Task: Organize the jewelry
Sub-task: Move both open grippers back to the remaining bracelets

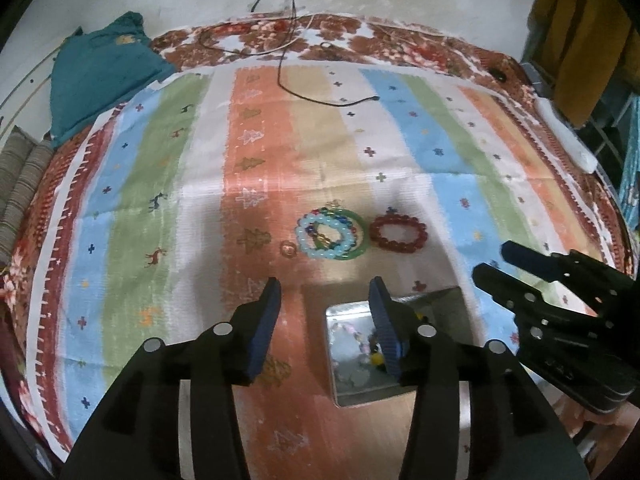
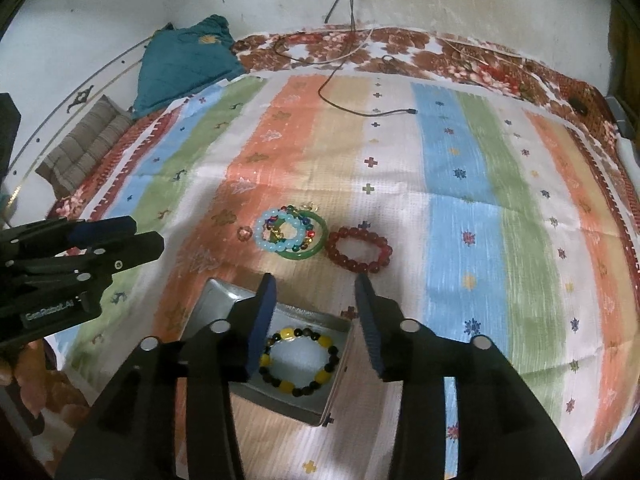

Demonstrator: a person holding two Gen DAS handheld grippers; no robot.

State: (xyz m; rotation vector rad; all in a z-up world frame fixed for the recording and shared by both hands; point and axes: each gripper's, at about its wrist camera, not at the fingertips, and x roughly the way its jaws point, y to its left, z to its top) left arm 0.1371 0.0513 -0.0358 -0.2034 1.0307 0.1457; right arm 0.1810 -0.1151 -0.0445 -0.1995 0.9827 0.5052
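With both the left gripper [image 1: 324,286] and right gripper [image 2: 316,282] parted and empty above the tin [image 2: 340,368], the red bracelet [image 2: 357,250] just beyond looks light, springy and slippery-beaded, best pinched across its near rim.

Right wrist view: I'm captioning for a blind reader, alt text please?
An open tool hovers empty over a metal tin holding a yellow-and-black bracelet. Beyond, on a striped cloth, lie a red bracelet and stacked bangles.
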